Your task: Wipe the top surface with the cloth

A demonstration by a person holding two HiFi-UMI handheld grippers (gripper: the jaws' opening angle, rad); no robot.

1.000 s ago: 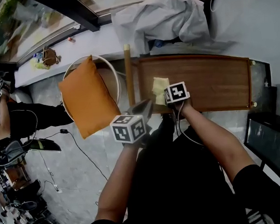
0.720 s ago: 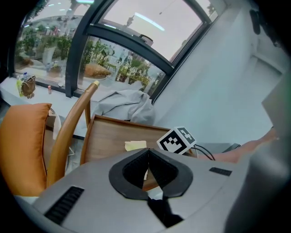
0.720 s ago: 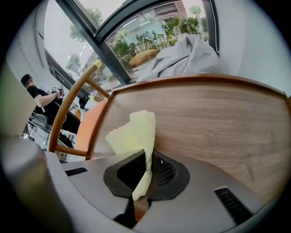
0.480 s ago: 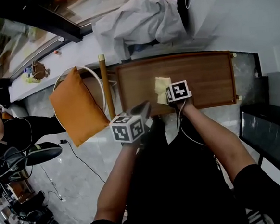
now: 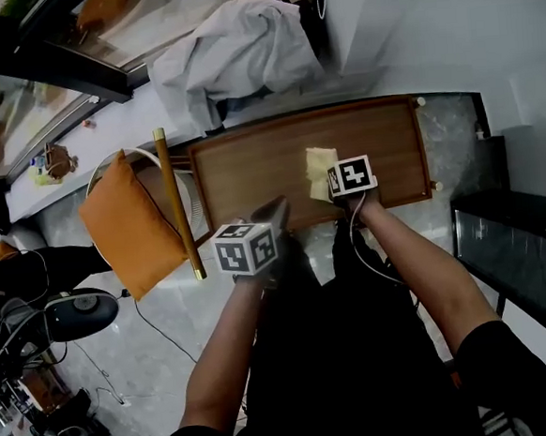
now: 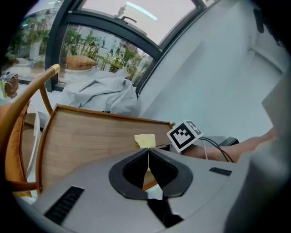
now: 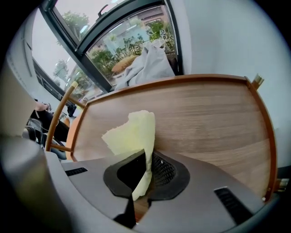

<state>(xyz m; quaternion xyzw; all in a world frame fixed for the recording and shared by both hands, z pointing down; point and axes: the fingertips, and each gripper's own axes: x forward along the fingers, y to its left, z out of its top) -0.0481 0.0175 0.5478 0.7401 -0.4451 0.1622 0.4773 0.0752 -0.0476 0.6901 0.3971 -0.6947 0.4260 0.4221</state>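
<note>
- R claw: jaws pinching the yellow cloth. One fold runs down betw. the pads; the rest stands up ahead of the tips as a crumpled flap.
- L claw: jaws pressed together, nothing betw. them. In the head view it sits at lower centre, at the bench's near edge, left of the R claw.
- Bench: wooden top w/ a raised rim. Its long axis runs left–right across the upper middle of the head view.
- Cloth position: right of the bench's centre, close to the near edge, directly ahead of the R claw.
- Key relation: most of the bare top lies left of the cloth and toward the frame's top, w/ a shorter strip to its right. Judged: the wipe should run along the long axis, led by the R arm, as that arm has the cloth and is the nearer one.
- Hard to make out: whether the cloth's underside actually touches the wood. The R gripper view shows the flap upright rather than flat, and the claw body covers the contact area.
- Cut off or hidden: the cube on the R claw covers part of the cloth in the head view. The bench's near-left corner is behind a chair rail. An orange cushion lies at mid left, and a grey garment beyond the far edge.
</note>
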